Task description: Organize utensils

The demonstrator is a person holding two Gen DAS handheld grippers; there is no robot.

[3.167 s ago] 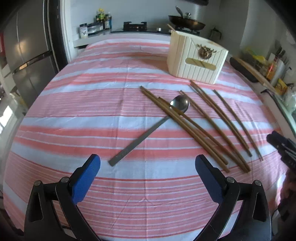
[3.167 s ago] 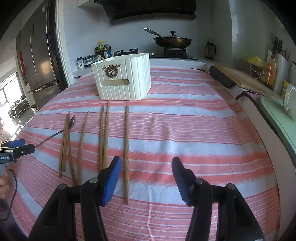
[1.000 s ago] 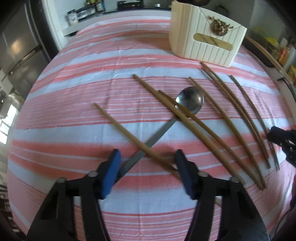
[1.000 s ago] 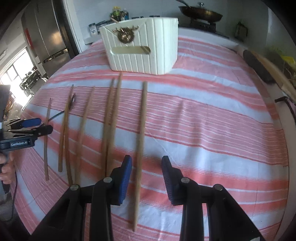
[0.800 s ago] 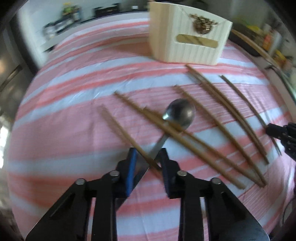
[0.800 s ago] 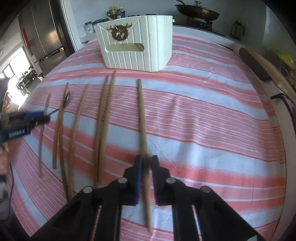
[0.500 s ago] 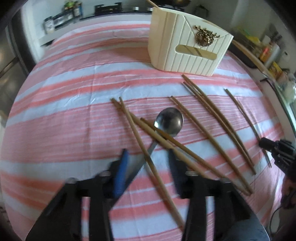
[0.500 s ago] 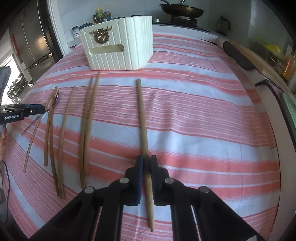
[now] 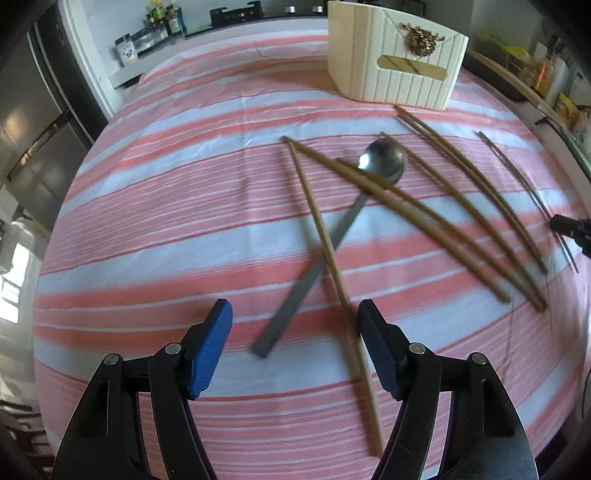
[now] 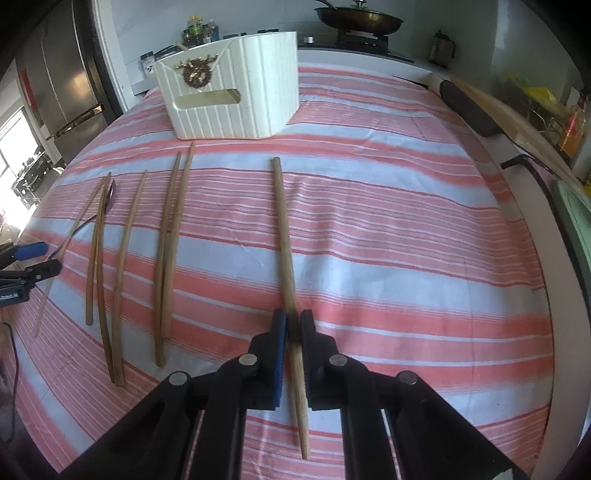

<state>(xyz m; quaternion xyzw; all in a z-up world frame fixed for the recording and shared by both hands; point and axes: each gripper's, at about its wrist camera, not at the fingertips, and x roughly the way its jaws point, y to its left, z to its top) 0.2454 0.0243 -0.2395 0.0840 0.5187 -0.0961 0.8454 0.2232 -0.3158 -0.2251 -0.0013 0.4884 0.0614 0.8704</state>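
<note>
Several wooden chopsticks and a metal spoon lie on the striped tablecloth. A cream ribbed utensil box stands at the far side; it also shows in the right wrist view. My left gripper is open and empty, just above the spoon's handle end; one loose chopstick lies across the spoon handle and runs past the right finger. My right gripper is shut on a single chopstick, which points toward the box and is held near its near end.
A fridge stands at the left. A stove with a pan is behind the table. Bottles and a long board line the counter at the right. The other chopsticks lie left of my right gripper.
My left gripper closed on a chopstick, swung it round, then opened and released it across the spoon handle. My right gripper closed on the single chopstick and has lifted it slightly.
</note>
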